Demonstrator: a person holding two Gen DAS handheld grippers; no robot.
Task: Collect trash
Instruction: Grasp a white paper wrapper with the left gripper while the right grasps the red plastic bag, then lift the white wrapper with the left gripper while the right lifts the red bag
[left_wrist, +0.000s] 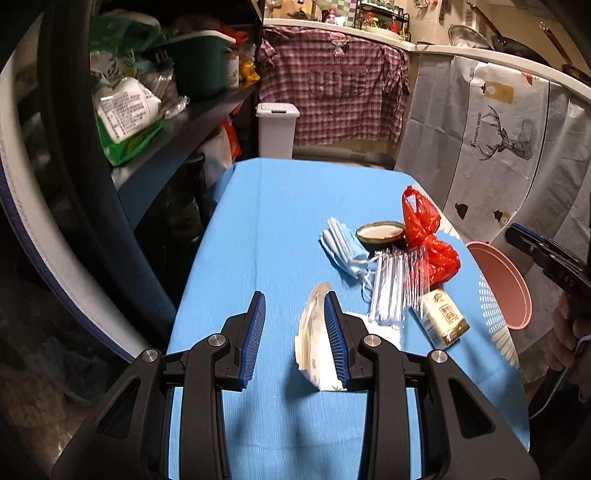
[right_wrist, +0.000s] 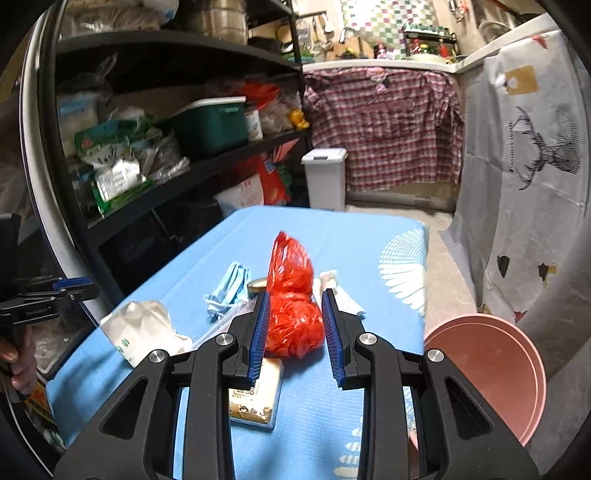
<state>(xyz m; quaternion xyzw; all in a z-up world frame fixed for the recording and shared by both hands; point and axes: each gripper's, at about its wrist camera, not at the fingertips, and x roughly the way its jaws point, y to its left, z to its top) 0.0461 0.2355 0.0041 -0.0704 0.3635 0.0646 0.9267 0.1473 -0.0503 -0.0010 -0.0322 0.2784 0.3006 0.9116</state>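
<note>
Trash lies on a blue-covered table (left_wrist: 280, 221): a red plastic bag (left_wrist: 424, 240), blue face masks (left_wrist: 343, 247), clear-wrapped straws (left_wrist: 391, 288), a small tissue pack (left_wrist: 443, 321), a crumpled white wrapper (left_wrist: 314, 332) and a small dish (left_wrist: 380, 232). My left gripper (left_wrist: 295, 321) is open above the near table, its right finger beside the wrapper. My right gripper (right_wrist: 295, 321) is open, its fingers on either side of the red bag (right_wrist: 291, 302), above the tissue pack (right_wrist: 255, 395). The wrapper (right_wrist: 144, 328) and masks (right_wrist: 229, 288) lie to its left.
A pink basin (right_wrist: 491, 369) sits off the table's right edge; it also shows in the left wrist view (left_wrist: 502, 280). A white lidded bin (right_wrist: 325, 177) stands beyond the table's far end. Dark shelves (right_wrist: 177, 122) full of packages line the left. Cloth-covered counters stand behind and right.
</note>
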